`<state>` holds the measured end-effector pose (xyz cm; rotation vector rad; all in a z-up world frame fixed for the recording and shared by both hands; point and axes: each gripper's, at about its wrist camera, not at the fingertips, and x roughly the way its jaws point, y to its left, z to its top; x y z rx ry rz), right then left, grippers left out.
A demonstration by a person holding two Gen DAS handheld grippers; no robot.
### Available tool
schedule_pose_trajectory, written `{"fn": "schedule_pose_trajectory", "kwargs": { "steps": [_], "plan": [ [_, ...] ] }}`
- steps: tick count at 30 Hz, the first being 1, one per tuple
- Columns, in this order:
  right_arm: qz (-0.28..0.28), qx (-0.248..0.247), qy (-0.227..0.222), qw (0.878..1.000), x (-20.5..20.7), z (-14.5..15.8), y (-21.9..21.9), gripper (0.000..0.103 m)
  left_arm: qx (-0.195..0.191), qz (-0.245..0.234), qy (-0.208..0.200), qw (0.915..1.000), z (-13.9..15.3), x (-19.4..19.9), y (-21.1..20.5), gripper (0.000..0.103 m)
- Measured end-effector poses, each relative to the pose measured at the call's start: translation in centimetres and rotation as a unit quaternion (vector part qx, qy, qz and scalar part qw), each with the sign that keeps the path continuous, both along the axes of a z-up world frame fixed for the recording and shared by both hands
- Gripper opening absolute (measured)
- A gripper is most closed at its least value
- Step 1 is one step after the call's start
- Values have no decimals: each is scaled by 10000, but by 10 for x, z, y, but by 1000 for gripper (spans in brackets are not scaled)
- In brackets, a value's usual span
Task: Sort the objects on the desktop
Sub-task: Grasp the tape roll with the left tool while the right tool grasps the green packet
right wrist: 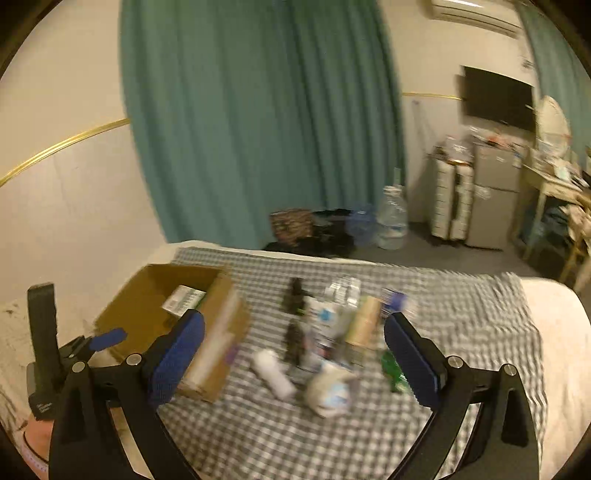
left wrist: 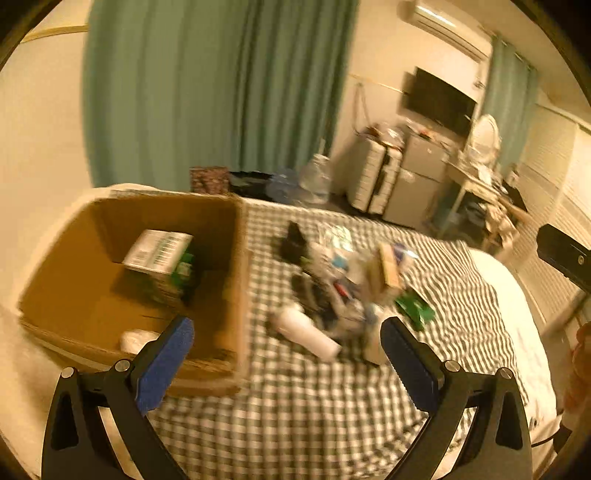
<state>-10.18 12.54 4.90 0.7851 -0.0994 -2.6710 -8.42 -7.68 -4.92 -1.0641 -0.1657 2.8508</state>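
— What sort of place?
— A lived-in bedroom. Bed [right wrist: 554, 332] under a checked cloth [right wrist: 461, 314], teal curtains [right wrist: 258, 129], wall air conditioner [left wrist: 439, 24].
— Anything else?
— Wall television [right wrist: 496, 98], small fridge [right wrist: 493, 199], white suitcase [right wrist: 452, 199], water jug [right wrist: 393, 218] on the floor.

Both fisheye views were dim, warm-tinted and smeared by motion blur. The cardboard box [left wrist: 129, 273] threw shadow inside itself. Walls bowed at the black, vignetted corners.
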Motion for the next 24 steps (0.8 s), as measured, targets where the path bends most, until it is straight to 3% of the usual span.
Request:
{"fn": "schedule_pose_trajectory", "kwargs": {
  "steps": [7,14,19,24],
  "plan": [
    [-282,101,-190,9994,3,-48,54,98,-22,-532,-263,9982,-36,-18,65,103],
    [-446,468,-544,9964,-28,-113,84,98,-267,-907,-606,9937,-80,-59,116,103],
    [-351,713,-741,9941,-57,-154,96,98,-324,-1060,-773,9908,-104,-82,134,103],
    [-113,632,-1009,9928,-93,-196,96,98,-172,-961,-825,9918,-120,-97,134,103]
  ]
}}
